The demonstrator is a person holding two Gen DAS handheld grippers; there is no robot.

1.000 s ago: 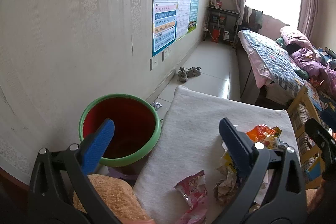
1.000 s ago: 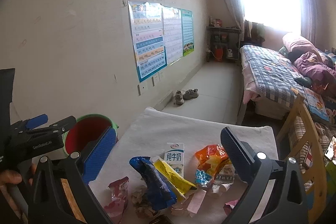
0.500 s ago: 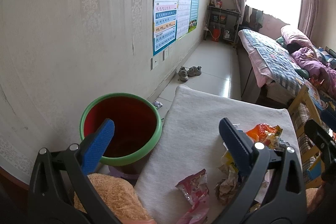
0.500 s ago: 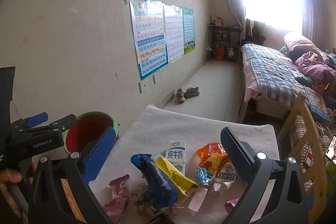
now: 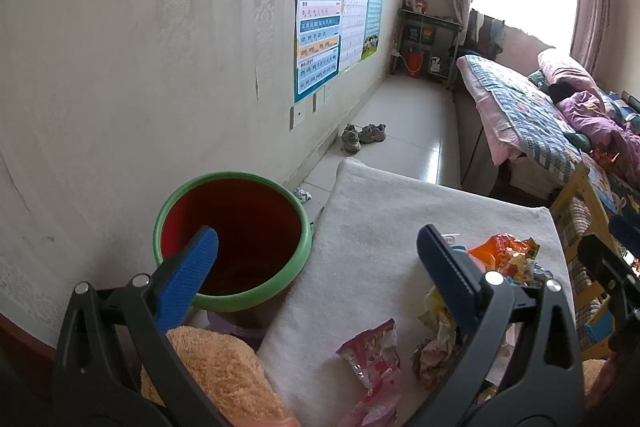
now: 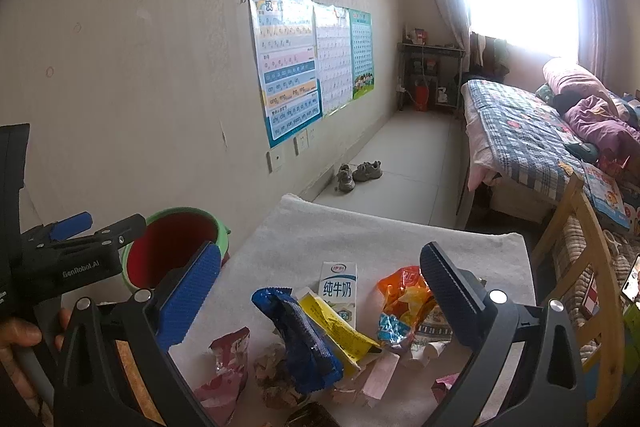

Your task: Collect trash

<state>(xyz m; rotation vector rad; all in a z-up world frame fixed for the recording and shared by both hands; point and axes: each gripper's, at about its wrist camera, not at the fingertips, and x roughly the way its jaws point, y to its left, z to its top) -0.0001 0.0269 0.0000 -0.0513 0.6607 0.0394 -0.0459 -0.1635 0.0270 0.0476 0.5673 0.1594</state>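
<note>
The table [image 6: 400, 231], covered with a pale grey-white towel-like cloth, carries all the litter at its near end, and the far half is bare. Just off its left edge stands the round waste bucket with a green rim and red inside [image 5: 234, 233], mouth upward, with nothing visible in it from the left wrist view.

The left claw [image 5: 316, 259] hangs with its blue pads wide apart and nothing between them, one pad over the bucket mouth and the other over the cloth. The right claw [image 6: 320, 275] is likewise spread wide and empty, framing the heap from above and behind.

In that heap, the white milk carton with blue lettering [image 6: 338, 287] lies flat, its long axis pointing away from the claw. The crumpled blue foil wrapper [image 6: 298, 337] lies beside a yellow wrapper [image 6: 334, 323], both running diagonally, near-right to far-left. The orange snack bag [image 6: 402, 297] sits to the right, and the pink-and-white torn packet [image 5: 374, 363] lies nearest the bucket side.

My judgement is that the right claw is nearer the main pile, with the blue wrapper directly ahead and below between its pads. The pink packet lies closer to the left claw, low and to its right. Either piece must travel leftward to reach the bucket.
</note>
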